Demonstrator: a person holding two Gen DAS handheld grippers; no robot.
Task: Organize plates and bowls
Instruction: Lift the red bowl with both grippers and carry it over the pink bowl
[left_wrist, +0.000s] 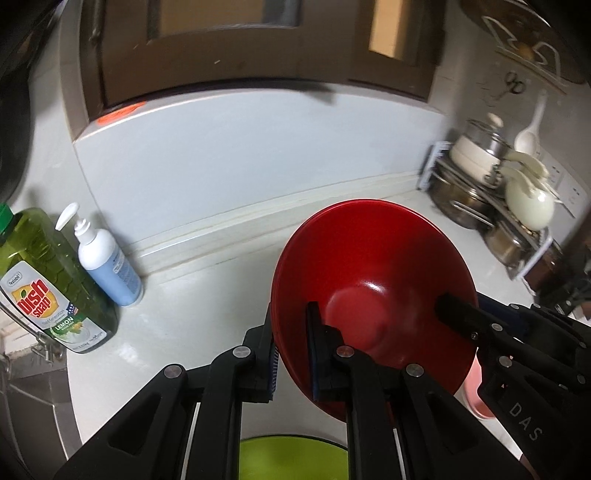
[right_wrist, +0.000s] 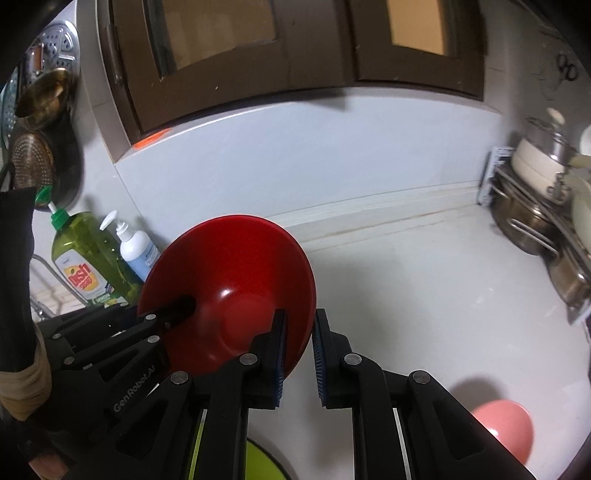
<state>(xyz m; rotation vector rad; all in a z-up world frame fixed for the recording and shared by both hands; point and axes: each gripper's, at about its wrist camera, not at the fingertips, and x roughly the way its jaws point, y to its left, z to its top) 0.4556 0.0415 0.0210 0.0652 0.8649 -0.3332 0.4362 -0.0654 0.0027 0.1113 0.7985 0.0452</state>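
A red bowl (left_wrist: 373, 295) is held up above the white counter, tilted with its inside toward the cameras. My left gripper (left_wrist: 291, 354) is shut on the bowl's left rim. My right gripper (right_wrist: 298, 354) straddles the bowl's right rim (right_wrist: 236, 291), one pad inside and one outside, with a small gap showing; its finger also shows in the left wrist view (left_wrist: 465, 314). A lime-green plate (left_wrist: 291, 458) lies on the counter below the grippers and also shows in the right wrist view (right_wrist: 258, 461). A pink bowl (right_wrist: 506, 428) sits at the lower right.
A green dish soap bottle (left_wrist: 51, 291) and a white-blue pump bottle (left_wrist: 107, 266) stand at the left by the sink. A rack with steel pots and cream pans (left_wrist: 506, 206) stands at the right. Brown cabinets (left_wrist: 229, 44) hang above the backsplash.
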